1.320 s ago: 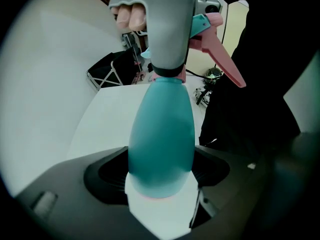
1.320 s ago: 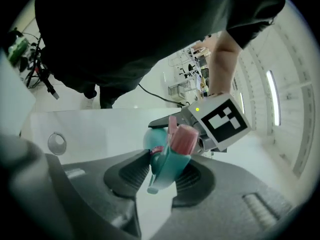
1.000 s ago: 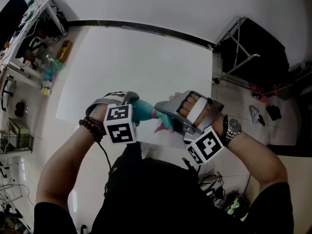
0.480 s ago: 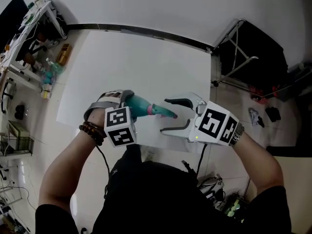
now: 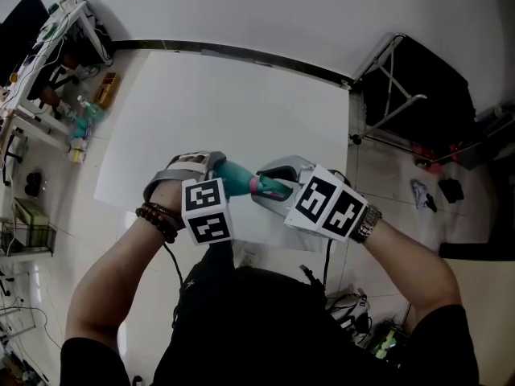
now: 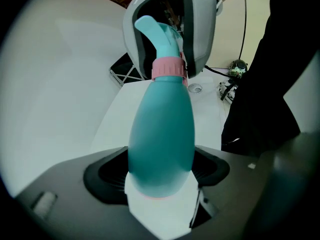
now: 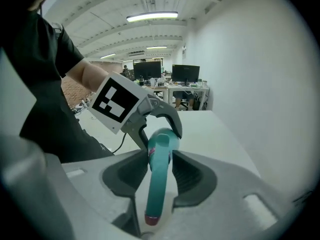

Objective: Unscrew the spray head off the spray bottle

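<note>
Left gripper: jaws clamped on the broad lower body of the teal spray bottle, dark ribbed pads pressing on either side; the bottle runs away from the camera and tapers to a pink collar at the neck. Right gripper: jaws have just been closing and now sit against both sides of the teal spray head, which runs lengthways between the pads, its pink end nearest the camera. Position of the task's item: held in the air between the two grippers, above the near edge of the white table and not resting on it; base toward the left gripper, head toward the right, the two grippers facing each other close together. In the left gripper view the right gripper's grey-white shell surrounds the spray head just past the collar. Marker cubes: one on the left gripper, one on the right, both facing the head camera. Wrists: beaded bracelet on the left, wristwatch on the right. Surroundings: dark folding stand on the floor beside the table's right edge; cluttered rack at far left; desks with monitors and ceiling strip lights in the right gripper view.
</note>
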### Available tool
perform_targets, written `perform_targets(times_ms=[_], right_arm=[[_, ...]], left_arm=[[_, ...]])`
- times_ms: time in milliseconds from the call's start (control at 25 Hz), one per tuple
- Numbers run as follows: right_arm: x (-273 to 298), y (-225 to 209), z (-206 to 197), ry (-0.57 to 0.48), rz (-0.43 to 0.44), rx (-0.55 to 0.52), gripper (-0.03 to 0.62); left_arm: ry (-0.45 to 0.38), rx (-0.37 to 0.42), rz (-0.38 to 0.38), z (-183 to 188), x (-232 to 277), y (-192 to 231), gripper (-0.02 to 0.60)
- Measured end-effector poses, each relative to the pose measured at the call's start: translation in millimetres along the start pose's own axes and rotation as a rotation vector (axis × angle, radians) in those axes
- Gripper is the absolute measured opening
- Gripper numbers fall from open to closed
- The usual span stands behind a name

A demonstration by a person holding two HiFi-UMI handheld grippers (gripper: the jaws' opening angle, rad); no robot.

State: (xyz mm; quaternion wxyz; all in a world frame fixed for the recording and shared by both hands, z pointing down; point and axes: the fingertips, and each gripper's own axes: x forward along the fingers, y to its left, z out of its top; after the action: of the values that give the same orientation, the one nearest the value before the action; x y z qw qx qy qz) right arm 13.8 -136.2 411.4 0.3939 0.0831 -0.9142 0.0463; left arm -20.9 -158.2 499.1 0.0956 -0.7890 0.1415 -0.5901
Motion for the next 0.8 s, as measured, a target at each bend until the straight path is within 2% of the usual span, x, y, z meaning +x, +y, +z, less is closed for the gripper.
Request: perform_targets(times_ms=[160,280,480,720,800], right_arm=[[5,1,-3,0.028,-0.004,-0.003,0.125],[7,5,-5,0.052,-0.018,-0.093,0.121],[7,13,-11,0.091,-0.079,-0.469,0.12],[1,24,-15,0.173,-0.19,-1.031,0.117],[0,29,-15,0.173,-0.222,-1.181,0.117]], left_arm=[[0.023,-0.002,-0.003,-4,2,-1,0.399],[0.024,-0.011,-0.038,-5,4,-7,0.399],[0.014,-0.009,-0.113,-3,3,-16,0.399],[0.002,0.013,-0.195,1,1,-26,0.399],[0.0,0.02,-0.222,2,0,-30,0.399]])
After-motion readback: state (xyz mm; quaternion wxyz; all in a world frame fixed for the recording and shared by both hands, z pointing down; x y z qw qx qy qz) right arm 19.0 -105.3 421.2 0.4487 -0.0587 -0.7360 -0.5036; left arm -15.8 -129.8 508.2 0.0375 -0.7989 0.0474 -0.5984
